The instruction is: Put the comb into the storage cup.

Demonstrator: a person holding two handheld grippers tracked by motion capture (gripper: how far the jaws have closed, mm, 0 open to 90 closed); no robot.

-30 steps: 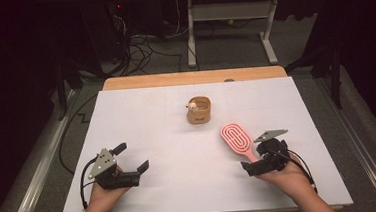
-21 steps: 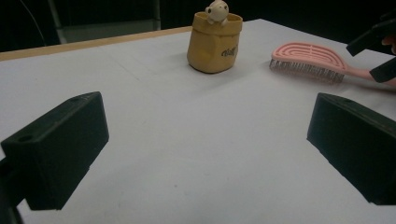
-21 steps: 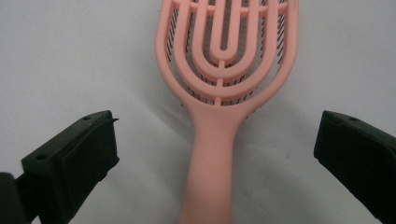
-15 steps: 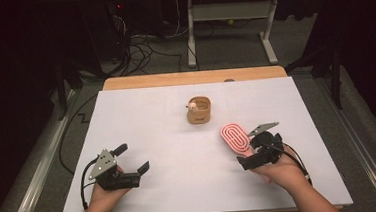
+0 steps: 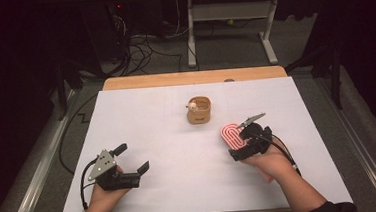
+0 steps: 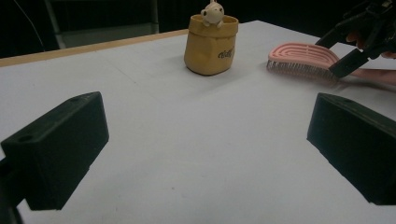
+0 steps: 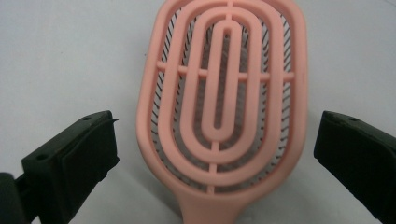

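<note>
Right gripper (image 7: pixel 217 149) fingers spread astride pink brush (image 7: pixel 224 102) — handle cut off (left released).

Bare white desk (image 5: pixel 179 151) lies wide open between the left gripper (image 5: pixel 131 162) and the pink hairbrush (image 5: pixel 232 137). The right gripper (image 5: pixel 239 141) has its jaws spread either side of the brush, with gaps on both flanks. The yellow pouch (image 5: pixel 199 111) stands just beyond, blocking the far centre.
</note>
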